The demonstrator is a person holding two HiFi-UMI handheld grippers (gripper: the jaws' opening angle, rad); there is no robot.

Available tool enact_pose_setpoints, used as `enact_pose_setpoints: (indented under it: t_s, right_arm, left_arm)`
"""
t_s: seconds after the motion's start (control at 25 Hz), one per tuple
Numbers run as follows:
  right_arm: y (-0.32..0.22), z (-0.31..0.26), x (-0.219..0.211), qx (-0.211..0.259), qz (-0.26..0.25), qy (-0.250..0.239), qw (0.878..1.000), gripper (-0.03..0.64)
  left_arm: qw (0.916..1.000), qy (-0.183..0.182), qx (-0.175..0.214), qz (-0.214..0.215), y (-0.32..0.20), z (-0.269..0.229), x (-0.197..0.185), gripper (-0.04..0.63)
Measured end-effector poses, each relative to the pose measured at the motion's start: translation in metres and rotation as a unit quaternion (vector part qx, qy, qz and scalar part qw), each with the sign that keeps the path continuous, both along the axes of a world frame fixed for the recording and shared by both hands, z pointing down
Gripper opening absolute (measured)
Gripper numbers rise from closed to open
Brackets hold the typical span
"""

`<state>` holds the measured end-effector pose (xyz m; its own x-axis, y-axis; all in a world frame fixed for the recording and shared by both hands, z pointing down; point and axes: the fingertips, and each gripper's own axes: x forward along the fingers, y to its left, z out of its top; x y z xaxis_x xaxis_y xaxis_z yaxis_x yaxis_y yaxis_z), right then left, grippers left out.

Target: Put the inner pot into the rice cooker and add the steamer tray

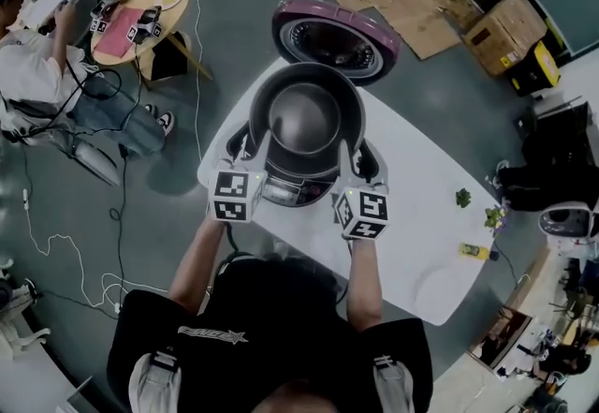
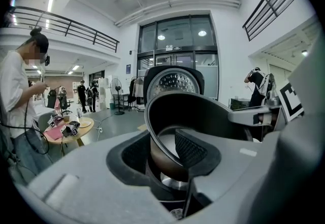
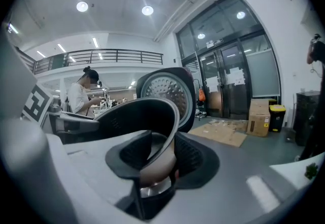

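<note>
At the centre of the head view, the pot (image 1: 304, 116) covers nearly all of the cooker (image 1: 298, 188). Only the cooker's front panel and the open lid (image 1: 335, 36) behind it show. Both forearms reach forward side by side from the lower edge. The left gripper (image 1: 245, 147) is clamped on the pot's left rim and the right gripper (image 1: 359, 156) on its right rim, each pinching the rim between its pads. The pot hangs upright, mouth up, over the cooker's well on the white table (image 1: 421, 252).
</note>
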<state>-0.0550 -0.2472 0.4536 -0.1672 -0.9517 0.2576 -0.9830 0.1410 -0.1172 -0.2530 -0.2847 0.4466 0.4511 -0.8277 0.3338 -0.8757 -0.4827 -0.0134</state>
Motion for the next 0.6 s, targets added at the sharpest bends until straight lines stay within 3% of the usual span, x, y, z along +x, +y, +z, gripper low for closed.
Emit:
enact_pose_setpoints:
  t_s: [0.6]
  right_arm:
    - [-0.017, 0.064, -0.005, -0.12, 0.011, -0.024, 0.992, 0.143]
  left_arm:
    - [0.9909, -0.054, -0.12, 0.028, -0.025, 0.066, -0.003, 0.166]
